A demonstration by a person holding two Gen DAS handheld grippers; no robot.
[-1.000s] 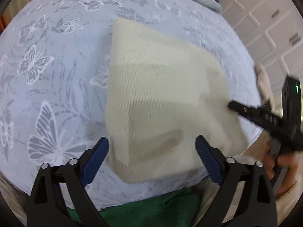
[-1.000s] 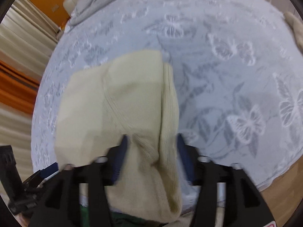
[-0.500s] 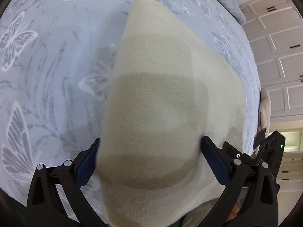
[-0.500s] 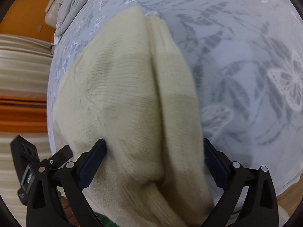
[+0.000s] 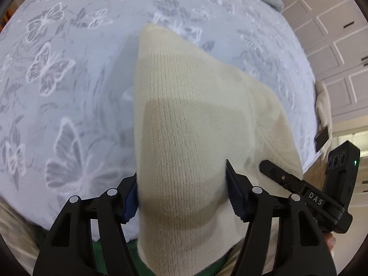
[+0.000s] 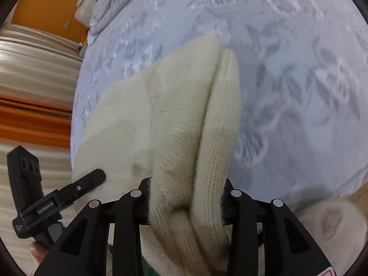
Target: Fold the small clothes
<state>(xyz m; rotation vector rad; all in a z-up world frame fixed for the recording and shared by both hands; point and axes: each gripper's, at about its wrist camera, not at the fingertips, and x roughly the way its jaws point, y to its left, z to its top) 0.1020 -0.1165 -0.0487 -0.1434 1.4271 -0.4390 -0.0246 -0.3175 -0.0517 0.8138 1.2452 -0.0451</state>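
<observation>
Both grippers, left gripper (image 5: 181, 184) and right gripper (image 6: 187, 201), have just closed, pinching the ribbed cream knit (image 5: 195, 115).

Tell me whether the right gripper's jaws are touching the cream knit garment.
Touching. The right wrist view shows the right gripper with its jaws, which have just been closing, pinching a bunched fold of the cream knit garment from both sides.

Left gripper (image 5: 181, 192), matte black plastic, triangular cut-outs in each finger, silver round screw heads at the pivots, ribbed blue pads (image 5: 234, 195); right gripper (image 6: 186, 202), same black frame, silver screws; white lettering "DAS" on its side bar
</observation>
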